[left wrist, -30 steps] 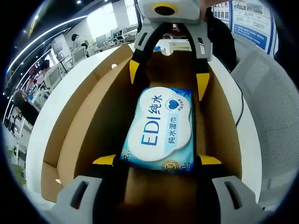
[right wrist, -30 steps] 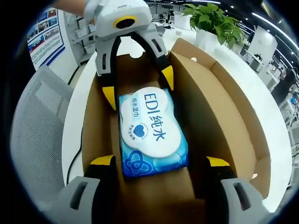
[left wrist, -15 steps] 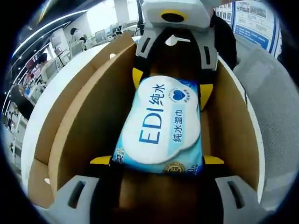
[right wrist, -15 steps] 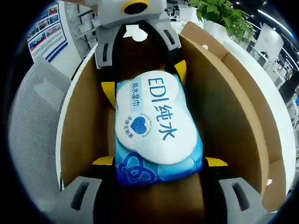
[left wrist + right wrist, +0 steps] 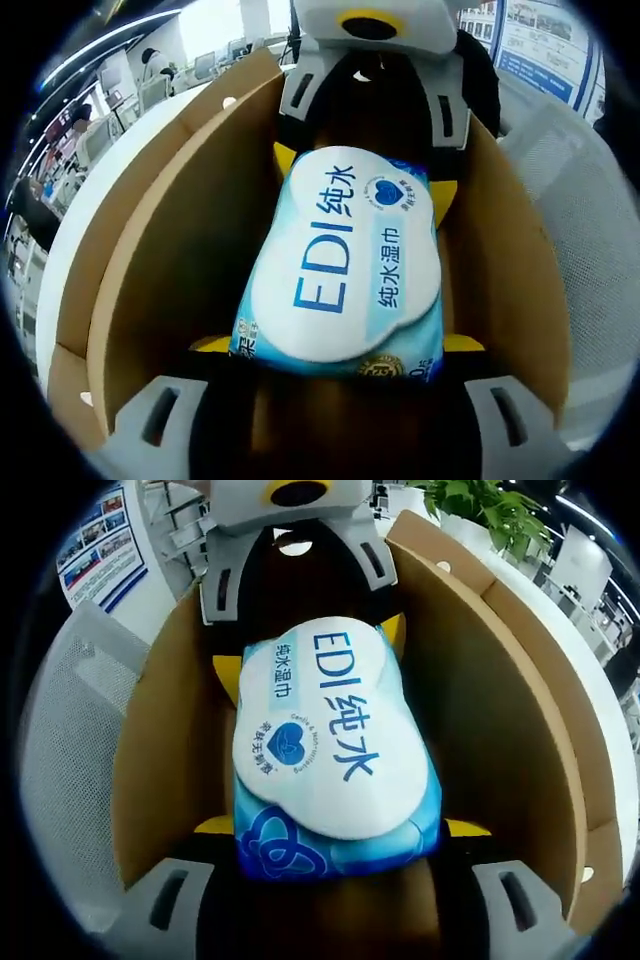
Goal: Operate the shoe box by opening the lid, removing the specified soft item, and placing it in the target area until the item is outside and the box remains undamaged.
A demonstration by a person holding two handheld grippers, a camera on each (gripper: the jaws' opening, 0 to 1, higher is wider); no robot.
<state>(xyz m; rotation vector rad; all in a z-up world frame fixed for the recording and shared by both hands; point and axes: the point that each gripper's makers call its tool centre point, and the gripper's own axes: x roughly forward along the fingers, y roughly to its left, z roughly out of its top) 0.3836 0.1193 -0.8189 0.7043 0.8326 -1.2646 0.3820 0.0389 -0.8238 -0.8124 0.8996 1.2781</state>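
Inside the open shoe box [image 5: 150, 260], the left gripper [image 5: 338, 345] and right gripper [image 5: 338, 828] each have their jaws clamped on opposite ends of the wet wipes pack [image 5: 345, 270].

Both views are evenly and brightly lit from overhead, with a ceiling light strip [image 5: 110, 40] showing as a pale streak at the upper left of the left gripper view, and a soft sheen lies on the white label of the wipes pack [image 5: 345, 270]. The deep inside of the cardboard box [image 5: 500, 710] falls into shadow near the far gripper. Fisheye distortion bows the box walls outward, and the background office looks soft and slightly blurred towards the edges.
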